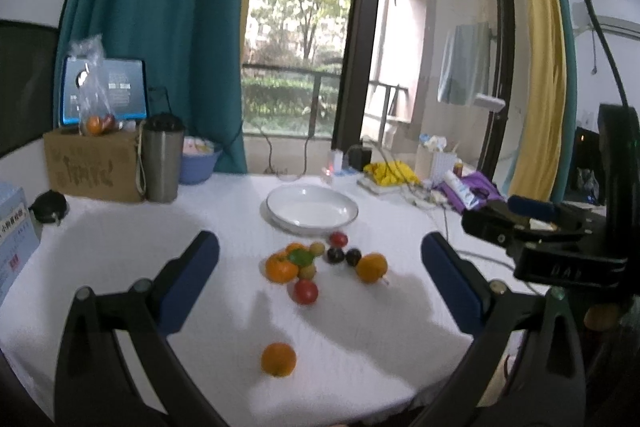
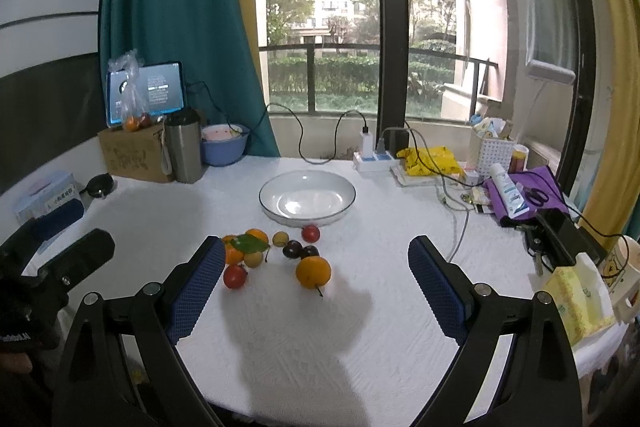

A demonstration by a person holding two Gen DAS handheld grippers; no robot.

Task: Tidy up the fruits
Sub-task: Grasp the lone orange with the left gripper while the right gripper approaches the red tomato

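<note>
An empty white plate (image 1: 312,207) (image 2: 307,198) sits mid-table. In front of it lies a cluster of fruit: oranges with a green leaf (image 1: 298,257) (image 2: 250,243), red fruits (image 1: 306,291) (image 2: 235,276), two dark plums (image 1: 344,256) (image 2: 300,250), small yellow-green fruits (image 2: 281,238) and an orange with a stem (image 1: 372,267) (image 2: 313,271). One orange (image 1: 279,359) lies alone nearer me. My left gripper (image 1: 320,251) is open and empty above the near table. My right gripper (image 2: 316,255) is open and empty, hovering before the cluster; it also shows in the left wrist view (image 1: 540,227).
At the back left stand a cardboard box (image 2: 132,155) with a tablet and a bag of fruit, a steel tumbler (image 2: 183,151) and a blue bowl (image 2: 224,145). A power strip (image 2: 372,159), yellow bag, purple pouch, tissue pack (image 2: 576,303) and cables crowd the right side.
</note>
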